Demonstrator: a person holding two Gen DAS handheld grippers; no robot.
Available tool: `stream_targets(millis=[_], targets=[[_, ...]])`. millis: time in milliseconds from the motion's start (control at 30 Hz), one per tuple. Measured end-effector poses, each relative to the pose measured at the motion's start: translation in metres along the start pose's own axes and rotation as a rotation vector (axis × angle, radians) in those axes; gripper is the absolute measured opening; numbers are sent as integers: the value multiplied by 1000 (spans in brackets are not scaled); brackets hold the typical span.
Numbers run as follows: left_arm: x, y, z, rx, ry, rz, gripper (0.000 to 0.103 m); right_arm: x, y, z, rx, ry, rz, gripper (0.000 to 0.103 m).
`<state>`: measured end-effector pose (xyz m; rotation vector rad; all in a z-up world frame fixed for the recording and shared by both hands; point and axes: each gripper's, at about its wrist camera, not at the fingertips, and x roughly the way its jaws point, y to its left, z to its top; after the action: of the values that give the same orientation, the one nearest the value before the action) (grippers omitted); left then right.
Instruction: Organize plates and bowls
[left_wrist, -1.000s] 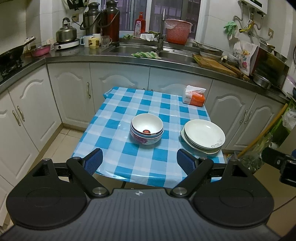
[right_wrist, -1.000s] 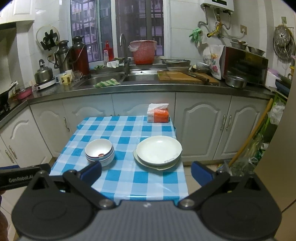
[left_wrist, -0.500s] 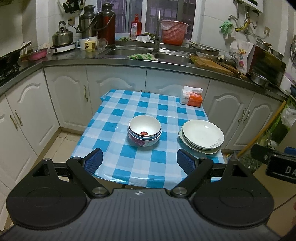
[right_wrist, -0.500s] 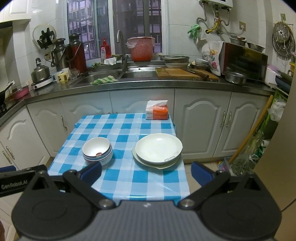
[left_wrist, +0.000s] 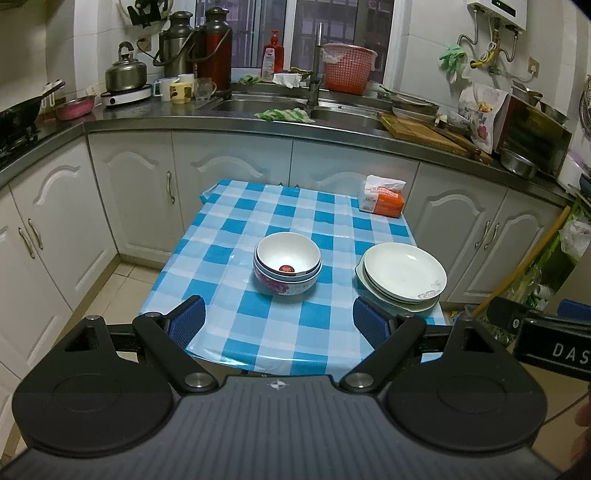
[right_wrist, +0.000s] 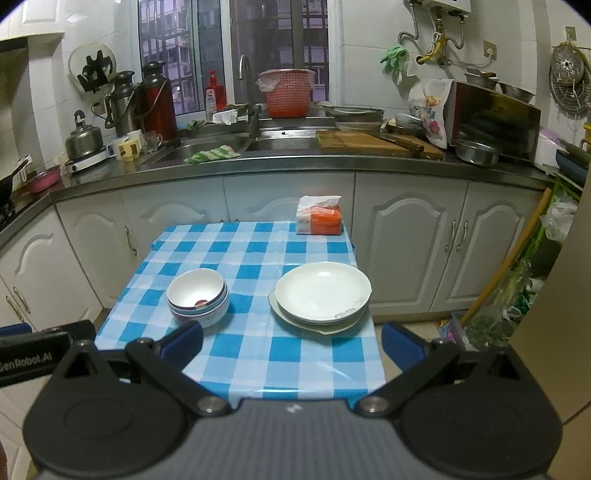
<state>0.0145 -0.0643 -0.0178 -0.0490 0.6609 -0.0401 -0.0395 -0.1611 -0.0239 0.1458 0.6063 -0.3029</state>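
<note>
A stack of white bowls (left_wrist: 287, 268) (right_wrist: 197, 297), the bottom one with a flower pattern, sits mid-table on the blue checked tablecloth (left_wrist: 258, 221) (right_wrist: 243, 254). A stack of white plates (left_wrist: 402, 275) (right_wrist: 320, 293) sits to its right near the table's right edge. My left gripper (left_wrist: 277, 326) is open and empty, held back from the table's near edge. My right gripper (right_wrist: 291, 341) is open and empty, also short of the near edge. Each gripper's body shows at the edge of the other's view.
A tissue pack (left_wrist: 382, 199) (right_wrist: 318, 219) lies at the table's far right corner. White cabinets (right_wrist: 406, 240) and a cluttered steel counter with sink (left_wrist: 258, 103) stand behind. A yellow-handled broom (right_wrist: 506, 262) leans at the right.
Both grippers have drawn back and risen slightly, so the table looks a bit smaller and lower. Bowls and plates have not moved.
</note>
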Motion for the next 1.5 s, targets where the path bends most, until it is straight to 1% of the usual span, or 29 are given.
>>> stream_targets(millis=[433,1000,1500], targets=[[2,-1,-1,16,1,-4,103,3,1,-2,-1,10,8,102],[1,2,-3,16,-1,-20,103,0,2,-6,-4,9,20,102],[8,2,-3,14,11,-20,103,5,6,-10,-19,23,21,102]])
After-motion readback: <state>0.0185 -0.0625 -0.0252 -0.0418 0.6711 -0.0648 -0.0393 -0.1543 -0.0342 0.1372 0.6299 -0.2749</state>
